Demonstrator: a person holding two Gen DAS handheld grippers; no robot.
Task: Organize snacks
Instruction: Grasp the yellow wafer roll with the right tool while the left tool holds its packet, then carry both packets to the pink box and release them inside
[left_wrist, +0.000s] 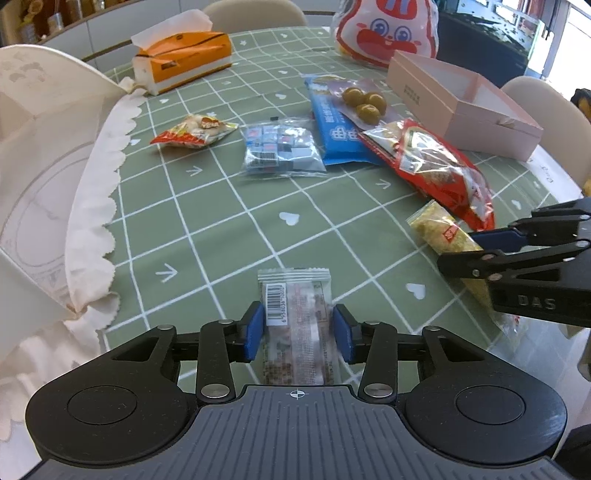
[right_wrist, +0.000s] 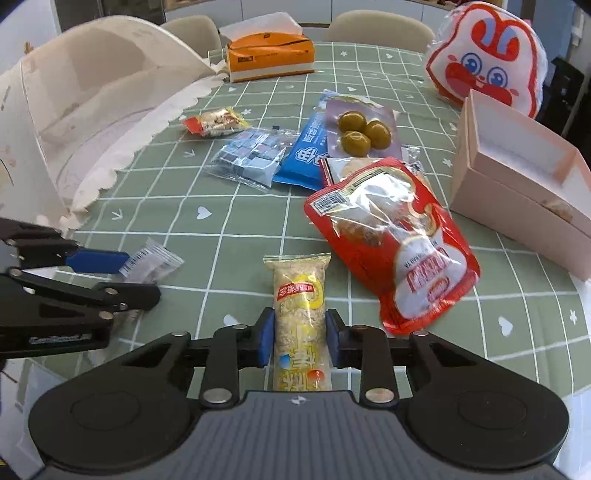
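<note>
My left gripper (left_wrist: 299, 332) is shut on a clear wrapped snack bar (left_wrist: 295, 295) with a barcode; both blue pads press its long sides just above the green checked tablecloth (left_wrist: 207, 206). The same gripper shows at the left of the right wrist view, its blue pad (right_wrist: 98, 260) against that clear packet (right_wrist: 155, 258). My right gripper (right_wrist: 300, 338) is shut on a yellow oat snack bar (right_wrist: 299, 291), which points away from me. In the left wrist view the right gripper (left_wrist: 476, 251) comes in from the right edge with the yellow bar (left_wrist: 441, 227) between its fingers.
A big red bag (right_wrist: 391, 240), a blue packet (right_wrist: 306, 151), a pouch of green olives (right_wrist: 364, 133), a clear bag of small cubes (right_wrist: 251, 155) and a small red snack (right_wrist: 214, 123) lie mid-table. An open pink box (right_wrist: 517, 184) stands right, a white lace-edged cover (right_wrist: 92, 110) left, an orange tissue box (right_wrist: 269, 55) and a rabbit bag (right_wrist: 484, 59) behind.
</note>
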